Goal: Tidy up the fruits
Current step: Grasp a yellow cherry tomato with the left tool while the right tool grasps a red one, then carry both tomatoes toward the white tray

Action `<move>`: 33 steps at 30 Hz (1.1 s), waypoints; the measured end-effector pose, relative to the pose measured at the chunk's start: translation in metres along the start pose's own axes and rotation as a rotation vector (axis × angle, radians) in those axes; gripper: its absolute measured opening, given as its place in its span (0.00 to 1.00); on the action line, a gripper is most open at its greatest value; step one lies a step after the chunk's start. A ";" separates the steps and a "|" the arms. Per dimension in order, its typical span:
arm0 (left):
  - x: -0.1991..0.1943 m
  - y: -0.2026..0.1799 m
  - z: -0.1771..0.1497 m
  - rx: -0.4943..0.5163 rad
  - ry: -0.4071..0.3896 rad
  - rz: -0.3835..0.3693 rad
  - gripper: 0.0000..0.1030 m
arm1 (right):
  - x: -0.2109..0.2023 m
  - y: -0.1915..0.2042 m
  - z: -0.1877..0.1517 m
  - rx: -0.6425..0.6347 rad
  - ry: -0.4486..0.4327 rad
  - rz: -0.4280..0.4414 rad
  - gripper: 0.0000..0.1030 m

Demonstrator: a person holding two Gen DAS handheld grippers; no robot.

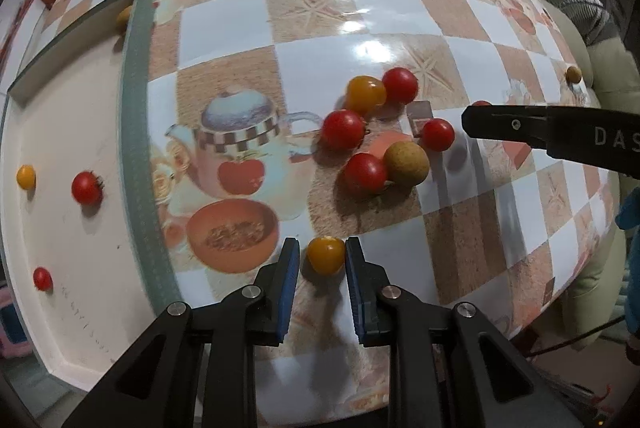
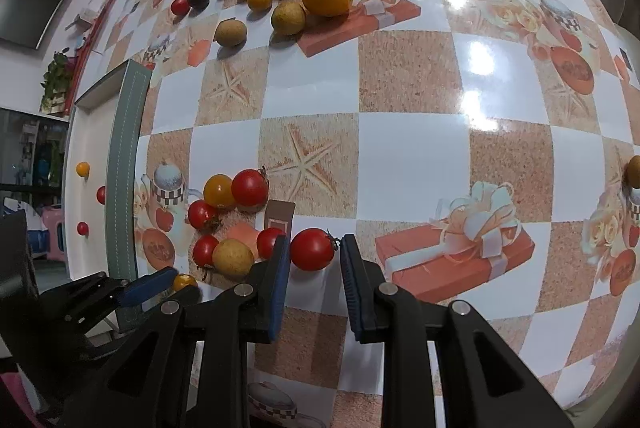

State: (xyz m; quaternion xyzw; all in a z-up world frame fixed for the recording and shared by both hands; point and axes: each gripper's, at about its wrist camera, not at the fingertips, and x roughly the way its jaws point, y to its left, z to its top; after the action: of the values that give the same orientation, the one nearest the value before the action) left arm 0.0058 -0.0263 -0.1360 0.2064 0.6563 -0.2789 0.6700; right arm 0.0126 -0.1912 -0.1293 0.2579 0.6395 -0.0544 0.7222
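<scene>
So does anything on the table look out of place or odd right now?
One brown longan sits alone at the table's far right edge, far from the fruit clusters, and could roll off. Otherwise the fruit is just loose and unsorted; nothing looks spilled or damaged.

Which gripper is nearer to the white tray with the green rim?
Left. The left gripper brackets a yellow cherry tomato close beside the tray. The right gripper sits farther away, around a red cherry tomato.
</scene>
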 end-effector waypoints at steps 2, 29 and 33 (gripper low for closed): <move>0.001 -0.006 0.001 0.017 -0.012 0.025 0.24 | 0.000 0.000 0.000 0.001 0.000 0.002 0.27; -0.056 0.028 0.002 -0.062 -0.123 -0.072 0.18 | -0.030 0.030 0.015 -0.059 -0.046 0.022 0.27; -0.071 0.048 0.002 -0.087 -0.160 -0.072 0.18 | -0.033 0.052 0.023 -0.103 -0.050 0.021 0.27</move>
State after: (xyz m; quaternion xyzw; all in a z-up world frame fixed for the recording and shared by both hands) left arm 0.0395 0.0164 -0.0698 0.1305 0.6191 -0.2895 0.7183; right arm 0.0488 -0.1656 -0.0807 0.2257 0.6204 -0.0202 0.7508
